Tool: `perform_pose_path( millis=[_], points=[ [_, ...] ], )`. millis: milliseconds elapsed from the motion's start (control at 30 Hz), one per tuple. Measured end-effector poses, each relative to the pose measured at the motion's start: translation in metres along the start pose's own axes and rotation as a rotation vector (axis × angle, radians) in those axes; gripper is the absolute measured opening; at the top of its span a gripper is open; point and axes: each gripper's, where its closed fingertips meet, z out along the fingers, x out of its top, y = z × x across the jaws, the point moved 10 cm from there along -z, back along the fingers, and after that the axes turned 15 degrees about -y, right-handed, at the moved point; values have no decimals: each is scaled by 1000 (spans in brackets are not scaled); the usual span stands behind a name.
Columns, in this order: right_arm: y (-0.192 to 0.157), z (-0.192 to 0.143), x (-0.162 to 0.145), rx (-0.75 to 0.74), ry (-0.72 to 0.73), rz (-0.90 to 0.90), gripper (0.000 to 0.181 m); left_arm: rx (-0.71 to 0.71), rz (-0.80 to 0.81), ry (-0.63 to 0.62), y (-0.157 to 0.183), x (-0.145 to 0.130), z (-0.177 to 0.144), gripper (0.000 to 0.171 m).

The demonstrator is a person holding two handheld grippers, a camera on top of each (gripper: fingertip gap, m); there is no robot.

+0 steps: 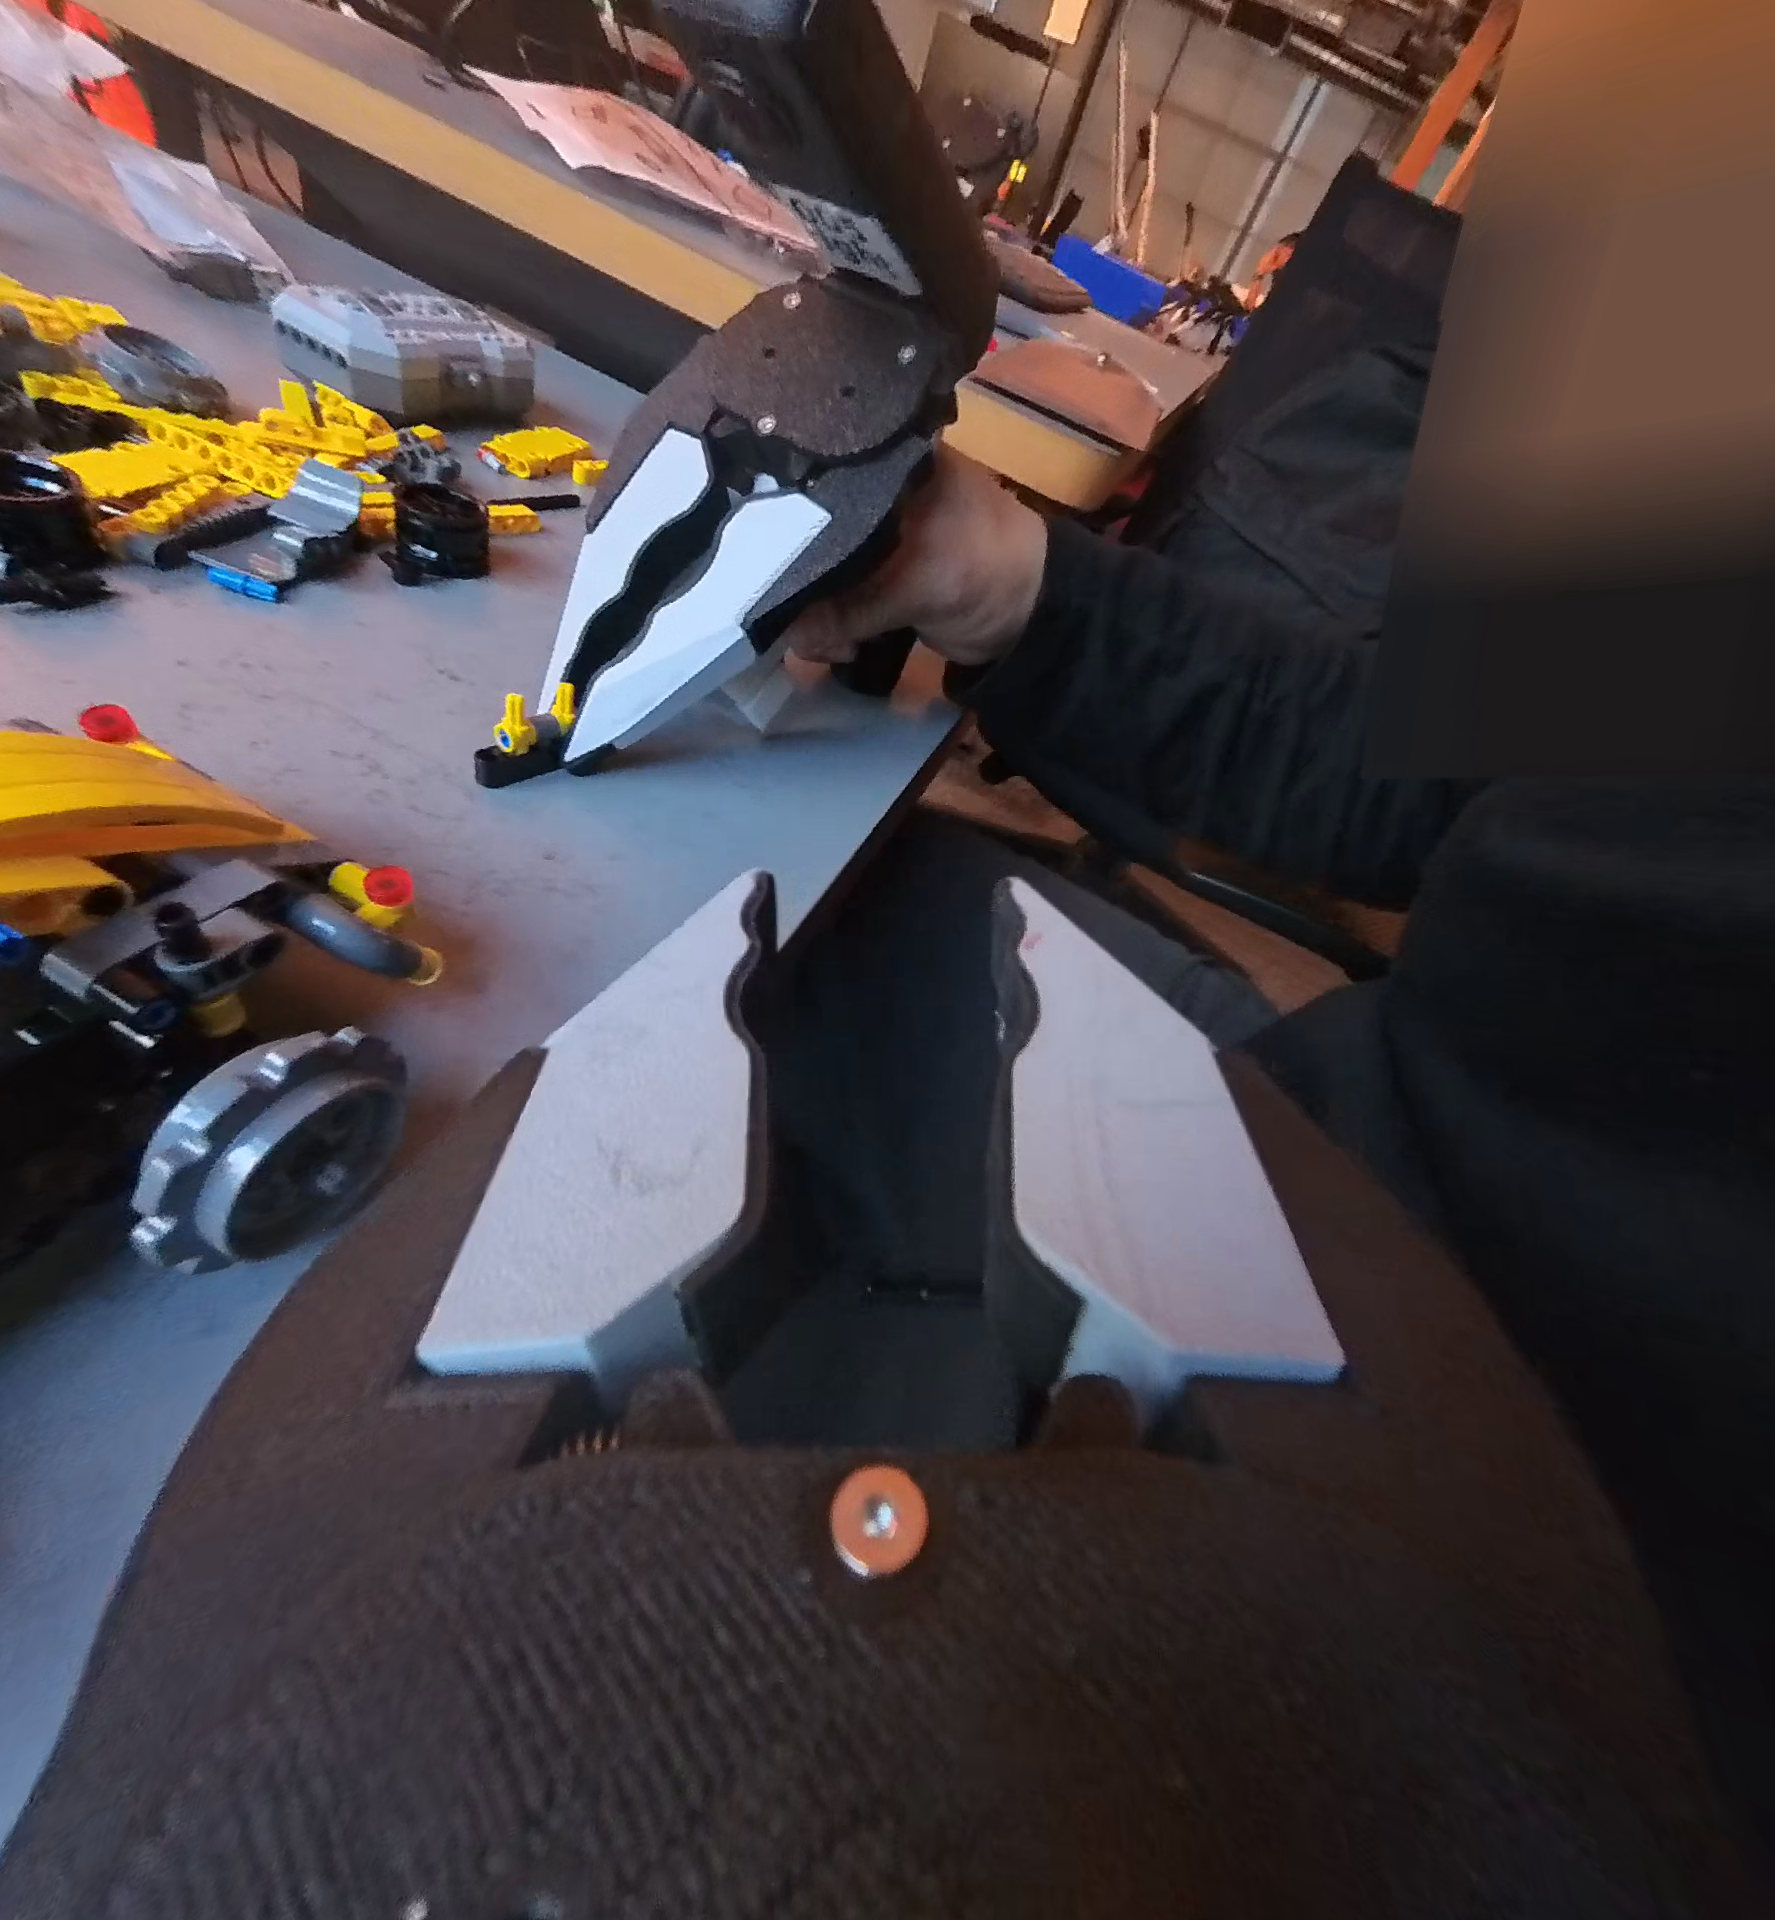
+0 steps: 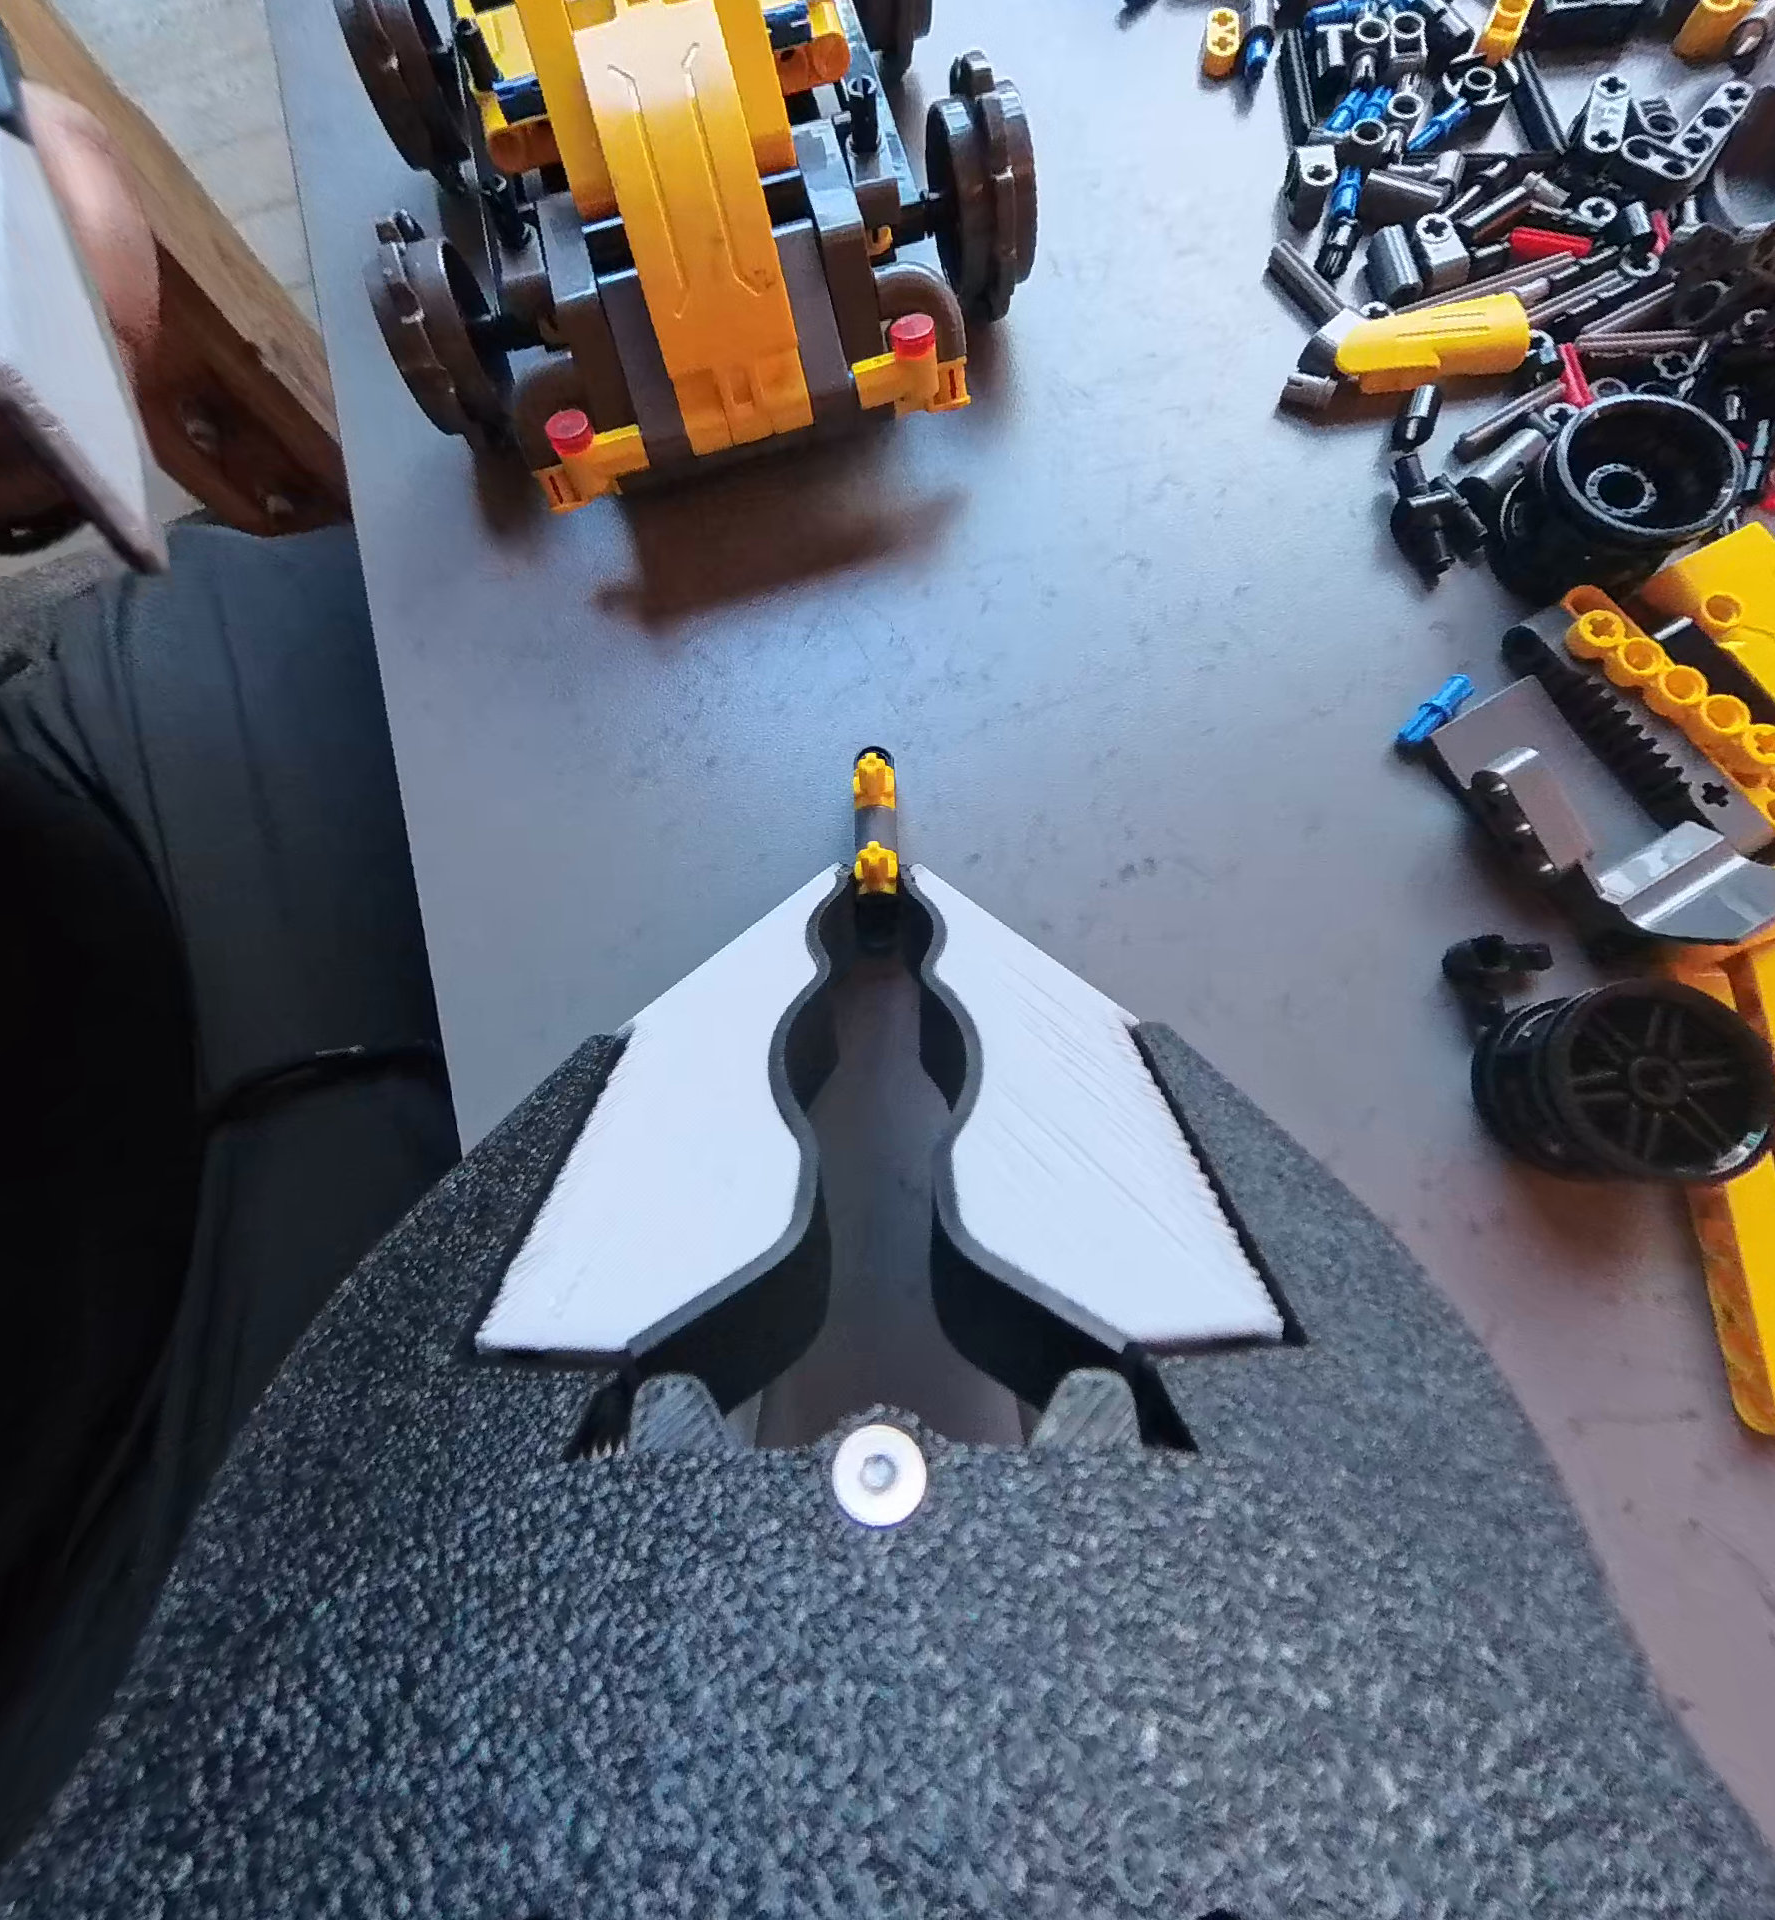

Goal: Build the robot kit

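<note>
Black beam assembly [image 2: 875, 800], a short black beam carrying two yellow pins and a grey sleeve, lies flat on the grey surface [image 2: 1070, 675] with its near end between the tips of the right tongs [image 2: 875, 883]. Those tongs are clenched on it, and only the far end and one yellow pin stick out in front. From the left wrist view the beam still looks to rest on the surface rather than being lifted, with the hand [image 1: 956, 582] behind the tool close to the surface edge. The left tongs [image 1: 883, 894] are released and hold nothing, hanging across that edge, one finger over the surface and the other past it, above dark clothing. Open grey surface surrounds the beam on every side, the widest bare stretch running ahead toward the partly built yellow and black vehicle [image 2: 696, 239], which stands well apart on bare wheel hubs with two red studs at its near end. To the right of the right tongs, near but not touching, lie a black spoked wheel [image 2: 1641, 1081], a grey bracket [image 2: 1589, 831] and long yellow beams, then a dense heap of loose pins and axles [image 2: 1589, 208]; so much is still unassembled. The surface edge runs close on the left, so room there is tight. A grey battery box [image 1: 405, 353] sits farther back.
</note>
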Motion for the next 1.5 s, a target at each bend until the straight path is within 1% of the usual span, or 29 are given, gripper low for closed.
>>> perform_pose_path(
  millis=[67,133,233,367,467,533,633,667,800,967,1133,1267,1333,1500],
  points=[
    [0,0,0,2,0,2,7,17,-12,-1,-1,2,-5,41],
    [0,0,0,1,0,1,7,48,-27,24,-4,5,-15,43],
    [-1,0,0,-7,1,-6,7,205,-48,46,-17,9,-43,47],
    [0,0,0,-3,1,-3,6,452,-174,25,-42,4,-88,54],
    [0,0,0,1,1,0,7,522,-238,5,-60,-6,-107,62],
    [0,0,0,-2,1,-2,7,521,-268,-40,-73,-13,-109,65],
    [-1,-1,0,-6,1,-5,7,418,-306,-98,-84,-20,-100,60],
    [-1,-1,0,-9,2,-6,7,413,-303,-97,-84,-19,-97,61],
    [0,-3,-1,-33,21,6,6,358,-274,-109,-74,-17,-84,59],
    [6,-10,-5,-81,61,47,6,263,-249,-128,-54,-23,-63,60],
    [14,-17,-13,-81,82,109,7,304,-149,-161,-41,-25,-57,64],
    [16,-12,-12,-84,27,120,7,323,-101,-172,-41,-25,-57,63],
    [17,-10,-12,-79,10,115,7,300,-109,-161,-43,-24,-58,63],
    [22,-13,-12,-54,36,162,7,225,-129,-138,-42,-24,-55,63]
  ],
)
